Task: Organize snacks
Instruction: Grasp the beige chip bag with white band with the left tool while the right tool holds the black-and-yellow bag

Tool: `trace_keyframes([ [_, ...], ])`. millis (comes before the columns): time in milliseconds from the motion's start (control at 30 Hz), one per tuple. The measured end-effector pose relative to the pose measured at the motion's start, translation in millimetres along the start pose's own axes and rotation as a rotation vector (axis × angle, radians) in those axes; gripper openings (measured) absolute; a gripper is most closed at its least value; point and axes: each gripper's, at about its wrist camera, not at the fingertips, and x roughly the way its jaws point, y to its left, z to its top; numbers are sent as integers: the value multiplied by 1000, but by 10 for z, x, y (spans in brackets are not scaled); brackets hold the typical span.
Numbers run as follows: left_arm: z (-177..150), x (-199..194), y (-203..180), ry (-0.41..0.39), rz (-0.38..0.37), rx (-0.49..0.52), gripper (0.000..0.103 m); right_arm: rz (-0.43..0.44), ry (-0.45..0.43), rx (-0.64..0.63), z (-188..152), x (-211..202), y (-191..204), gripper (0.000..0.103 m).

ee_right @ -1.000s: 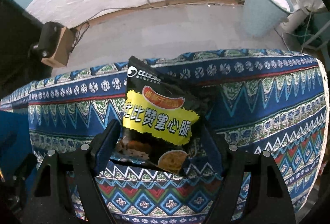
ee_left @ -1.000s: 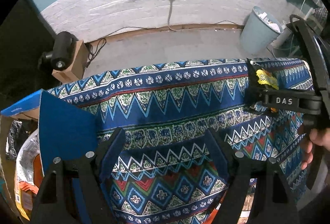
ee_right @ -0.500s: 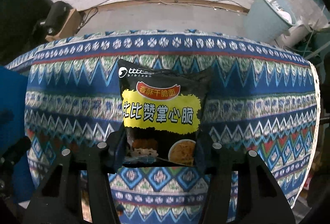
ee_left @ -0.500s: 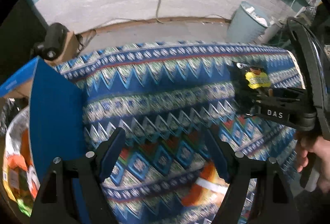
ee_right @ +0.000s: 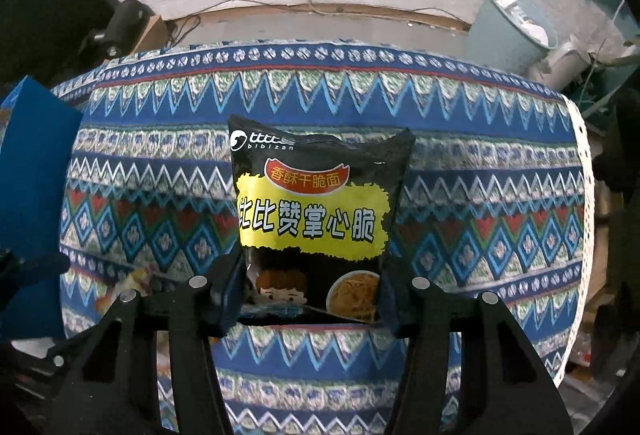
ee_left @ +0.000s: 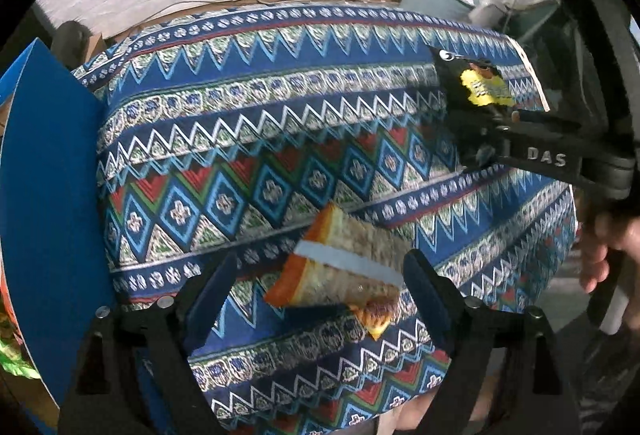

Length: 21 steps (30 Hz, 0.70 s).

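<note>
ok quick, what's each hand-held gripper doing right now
Left hand-held gripper: open, jaws just widened, above the orange snack packet, not gripping it.
Right hand-held gripper: shut on the black noodle snack bag.

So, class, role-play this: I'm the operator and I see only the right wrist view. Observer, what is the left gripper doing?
Observer: The left gripper hangs over an orange snack packet lying on the patterned cloth.
Operator: Has it gripped it?
Observer: No. Its jaws have just been opening, and the packet lies between them unclamped.
Operator: Anything behind the blue flap?
Observer: Yes. Past the blue flap, colourful wrappers show at the picture's left edge.
</note>
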Motion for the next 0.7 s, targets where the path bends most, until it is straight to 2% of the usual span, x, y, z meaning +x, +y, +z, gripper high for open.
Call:
trace_keyframes([
  [400,-135,256,-278,35,20,92,88,-4,36,14,-566,-207,-277,54],
  [700,-156,536,-481,70,94,180,90,26,42,49,-688,-209,-366,54],
])
